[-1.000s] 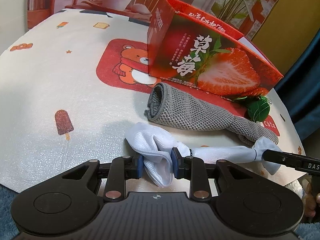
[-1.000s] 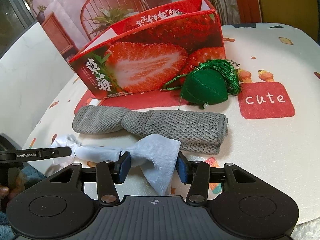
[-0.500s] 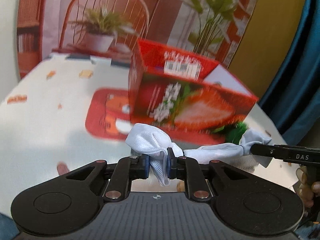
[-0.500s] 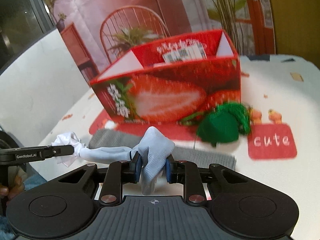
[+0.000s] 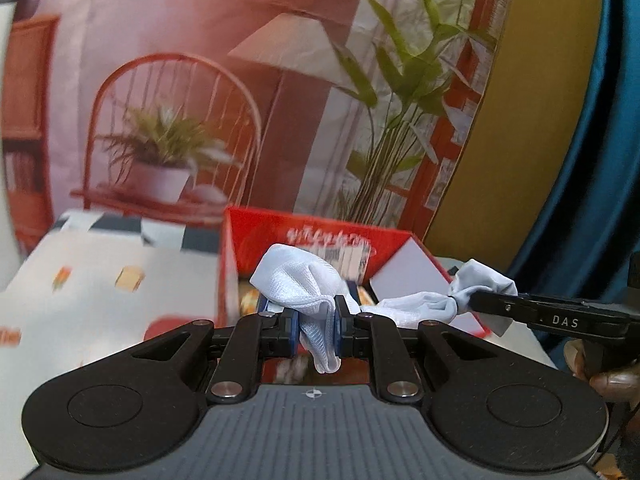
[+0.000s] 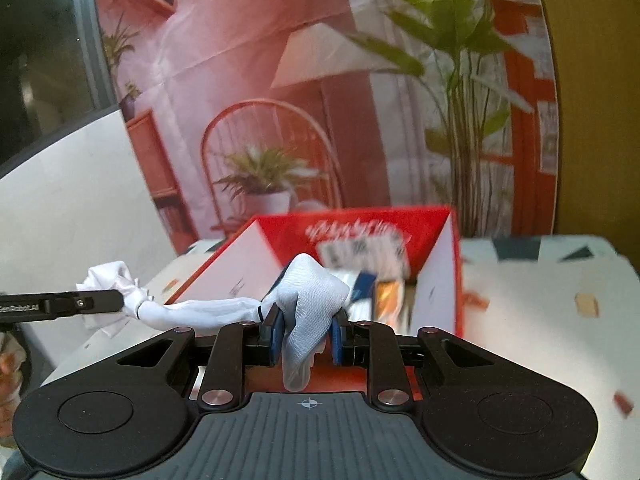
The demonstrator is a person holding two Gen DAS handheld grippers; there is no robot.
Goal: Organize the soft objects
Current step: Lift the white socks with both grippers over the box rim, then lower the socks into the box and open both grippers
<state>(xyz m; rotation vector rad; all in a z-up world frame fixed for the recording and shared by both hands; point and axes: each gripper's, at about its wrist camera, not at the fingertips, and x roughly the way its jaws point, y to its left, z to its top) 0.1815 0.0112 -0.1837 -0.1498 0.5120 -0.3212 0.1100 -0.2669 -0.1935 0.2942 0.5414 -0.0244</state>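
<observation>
Cloth (image 5: pixel 298 280), pale blue-white with a fine woven mesh, hangs stretched between two black plastic grippers above the table; each gripper pinches one bunched end. Left gripper (image 5: pixel 314 330) is clamped on a crumpled fold that puffs up above its blue pads (image 5: pixel 293 332) and droops below them (a small tail of fabric); from its view the cloth twists into a thin rope toward 3 o'clock, where the right gripper (image 6: pixel 304 338) bites the far end. Right gripper grips its own bunch likewise, rope running to 9 o'clock. Beyond the cloth at 12 o'clock stands an open red cardboard box (image 6: pixel 440 280), rectangular, white inside, blurred packets within; it rests on a white patterned tablecloth (image 6: pixel 540 320).
</observation>
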